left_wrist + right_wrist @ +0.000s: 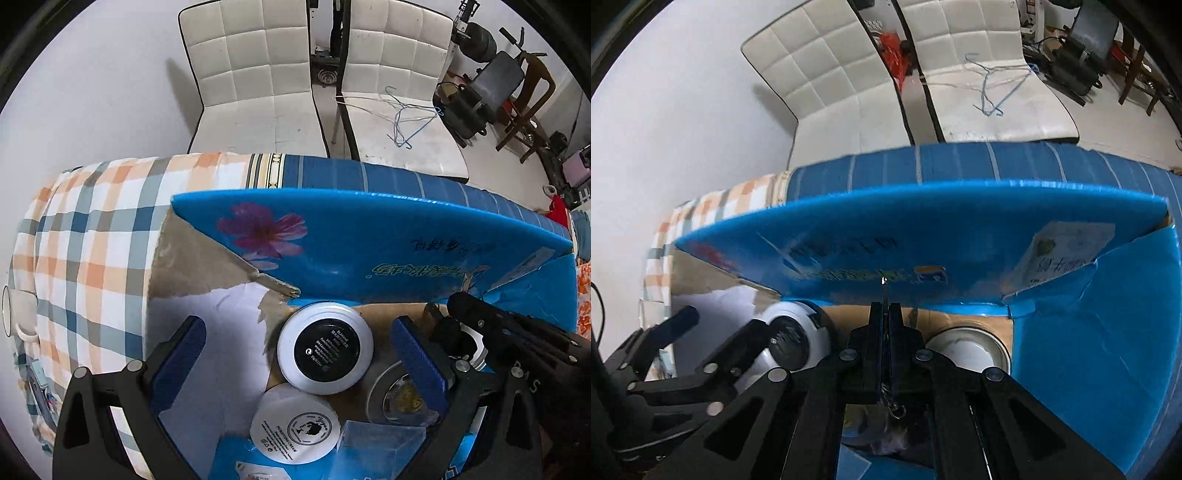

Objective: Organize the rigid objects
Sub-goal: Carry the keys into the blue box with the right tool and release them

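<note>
Left tongs (295, 354) stood open astride the black-lidded jar (325, 352) inside the blue box (369, 236). Right tongs (885, 314) were closed on a thin metal item, unidentifiable. Risk: closing off-centre could tip the jar against the white jar (295, 424). The raised box flap (923, 236) limited access.
</note>
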The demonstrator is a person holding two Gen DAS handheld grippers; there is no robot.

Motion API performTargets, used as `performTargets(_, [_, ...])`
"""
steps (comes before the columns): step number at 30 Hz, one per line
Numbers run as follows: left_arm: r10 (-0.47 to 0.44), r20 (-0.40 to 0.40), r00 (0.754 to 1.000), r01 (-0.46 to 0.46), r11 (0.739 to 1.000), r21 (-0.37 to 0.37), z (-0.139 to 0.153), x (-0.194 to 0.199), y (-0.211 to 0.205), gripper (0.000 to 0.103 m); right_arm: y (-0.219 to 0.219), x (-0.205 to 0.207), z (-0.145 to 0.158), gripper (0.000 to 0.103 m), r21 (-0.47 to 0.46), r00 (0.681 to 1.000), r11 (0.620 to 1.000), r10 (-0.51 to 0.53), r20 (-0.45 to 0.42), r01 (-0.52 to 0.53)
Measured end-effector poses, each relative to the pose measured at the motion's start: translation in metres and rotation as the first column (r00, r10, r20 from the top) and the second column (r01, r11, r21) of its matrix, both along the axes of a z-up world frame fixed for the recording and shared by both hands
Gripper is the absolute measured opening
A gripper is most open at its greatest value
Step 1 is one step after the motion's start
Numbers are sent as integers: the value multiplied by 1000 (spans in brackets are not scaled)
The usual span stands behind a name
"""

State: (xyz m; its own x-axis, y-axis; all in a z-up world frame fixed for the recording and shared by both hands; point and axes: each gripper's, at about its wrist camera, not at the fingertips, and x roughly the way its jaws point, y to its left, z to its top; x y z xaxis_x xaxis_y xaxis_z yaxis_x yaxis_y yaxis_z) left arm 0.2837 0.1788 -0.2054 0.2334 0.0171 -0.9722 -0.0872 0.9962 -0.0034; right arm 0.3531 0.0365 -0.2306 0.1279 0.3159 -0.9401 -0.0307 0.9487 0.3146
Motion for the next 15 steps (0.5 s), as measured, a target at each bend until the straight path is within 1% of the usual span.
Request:
performTargets(3, [3,-12,1000,-3,1000,-3,-4,-2,0,103,0,-1,-8,6,-26,1000,1000,15,-18,-16])
performTargets(6, [2,-16,1000,-2,1000,-5,-5,-2,1,103,2,-4,-10,14,-61,999,998,24,-27,-26])
performTargets(8, [0,-16,1000,0,1000,-1,-4,-3,0,103,2,-8,-8,21,-86,999,996,28,-19,-30])
performTargets(10, [-2,-13,1000,3,1000,1,-2,-4,1,103,3,-12,-3,25,-107,999,994,31,-14,-32])
performTargets(11, [-2,-13,1000,2,1000,1,-1,-4,2,103,4,-14,-2,40,-129,999,991,31,-18,-33])
performTargets(13, [-1,-10,1000,0,1000,-4,0,-5,3,102,3,-18,3,64,-184,1000,983,21,-12,-22])
performTargets(14, [1,-5,1000,-1,1000,-8,2,-6,5,102,0,-21,6,73,-190,1000,982,19,-3,-19])
performTargets(15, [4,-4,1000,-4,1000,-8,5,-7,6,103,-1,-24,8,77,-203,1000,979,21,-2,-21])
